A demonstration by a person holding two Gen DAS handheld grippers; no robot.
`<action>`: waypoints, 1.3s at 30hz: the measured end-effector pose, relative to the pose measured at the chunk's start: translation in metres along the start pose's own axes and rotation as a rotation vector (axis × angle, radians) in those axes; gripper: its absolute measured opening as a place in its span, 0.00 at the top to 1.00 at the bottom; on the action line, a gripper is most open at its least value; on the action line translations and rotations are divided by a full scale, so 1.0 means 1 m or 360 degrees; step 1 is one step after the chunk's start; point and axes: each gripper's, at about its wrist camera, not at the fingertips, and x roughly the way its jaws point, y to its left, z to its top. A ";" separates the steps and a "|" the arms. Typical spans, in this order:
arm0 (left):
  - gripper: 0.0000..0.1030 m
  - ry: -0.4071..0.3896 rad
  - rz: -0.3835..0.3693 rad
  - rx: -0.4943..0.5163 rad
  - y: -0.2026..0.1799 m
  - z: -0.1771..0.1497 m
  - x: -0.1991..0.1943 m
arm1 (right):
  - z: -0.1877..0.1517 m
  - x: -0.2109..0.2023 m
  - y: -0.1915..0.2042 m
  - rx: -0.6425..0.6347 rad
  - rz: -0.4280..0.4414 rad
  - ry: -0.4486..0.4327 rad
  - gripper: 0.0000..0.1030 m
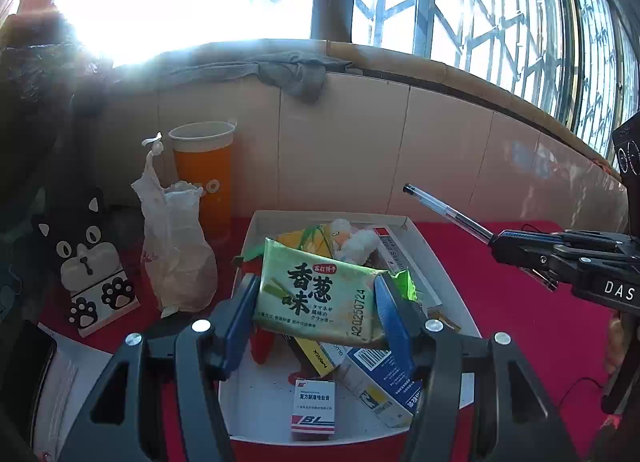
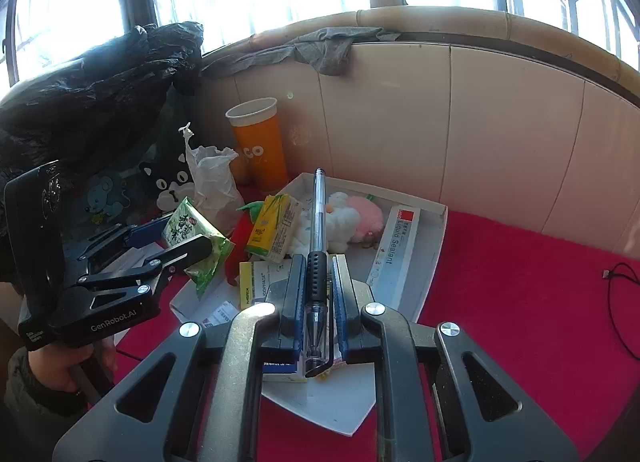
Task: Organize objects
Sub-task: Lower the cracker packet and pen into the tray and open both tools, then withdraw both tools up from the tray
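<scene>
A green cracker packet [image 1: 320,294] is clamped between the blue pads of my left gripper [image 1: 316,302], just above the near end of a white cardboard tray [image 1: 260,402]. From the right wrist view the same packet [image 2: 192,238] and left gripper [image 2: 184,240] hang over the tray's left corner. My right gripper [image 2: 318,274] is shut on a clear pen [image 2: 318,214] that points forward over the tray [image 2: 332,402]. In the left wrist view, that pen [image 1: 444,210] sticks out of the right gripper [image 1: 496,246] at the right. The tray holds a yellow carton [image 2: 274,228], a plush toy [image 2: 348,218], a sealant box [image 2: 394,246] and medicine boxes [image 1: 314,408].
A tall orange cup [image 1: 204,182], a white paper bag [image 1: 176,254] and a black cat card [image 1: 92,258] stand left of the tray. A black plastic bag [image 2: 92,78] fills the far left. Red cloth [image 2: 520,302] spreads right, with a black cable [image 2: 620,290]. A tiled wall runs behind.
</scene>
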 end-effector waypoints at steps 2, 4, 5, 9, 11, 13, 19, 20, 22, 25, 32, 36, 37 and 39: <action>0.43 -0.0006 0.0031 0.0008 0.000 0.001 0.001 | 0.001 0.004 0.001 0.0013 0.0000 0.0005 0.88; 0.43 -0.0012 0.0062 0.0014 0.000 0.001 0.002 | 0.002 0.008 0.002 0.0019 -0.0005 0.0009 0.88; 0.43 -0.0015 0.0075 0.0016 0.001 0.002 0.003 | 0.003 0.010 0.003 0.0023 -0.0008 0.0010 0.88; 0.43 -0.0018 0.0092 -0.0015 0.003 0.004 0.009 | 0.005 0.017 0.003 0.0048 -0.0029 0.0011 0.88; 0.43 -0.0017 0.0105 -0.0033 0.003 0.006 0.014 | 0.007 0.022 0.001 0.0072 -0.0046 0.0010 0.88; 0.43 -0.0009 0.0114 -0.0054 0.001 0.009 0.020 | 0.010 0.028 -0.002 0.0104 -0.0071 0.0010 0.88; 0.40 0.0026 0.0144 -0.0101 -0.011 0.011 0.041 | 0.015 0.055 -0.012 0.0207 -0.0150 0.0059 0.88; 0.39 0.0042 0.0156 -0.0098 -0.013 0.010 0.044 | 0.015 0.059 -0.013 0.0213 -0.0160 0.0070 0.88; 0.16 0.0058 0.0199 -0.0076 -0.016 0.009 0.047 | 0.013 0.064 -0.016 0.0227 -0.0172 0.0081 0.87; 0.00 0.0038 0.0261 -0.0061 -0.017 0.007 0.044 | 0.010 0.062 -0.017 0.0213 -0.0216 0.0057 0.75; 0.00 -0.0026 0.0307 -0.0136 -0.014 0.009 0.024 | 0.006 0.025 -0.032 0.0289 -0.0269 -0.0117 0.19; 0.00 -0.0053 0.0278 -0.0141 -0.025 0.012 0.006 | 0.001 -0.004 -0.032 0.0295 -0.0255 -0.0209 0.18; 0.00 -0.0060 0.0285 -0.0130 -0.030 0.012 0.001 | 0.000 -0.012 -0.031 0.0300 -0.0245 -0.0228 0.18; 0.00 -0.0066 0.0290 -0.0118 -0.038 0.013 -0.007 | -0.003 -0.025 -0.030 0.0303 -0.0223 -0.0263 0.18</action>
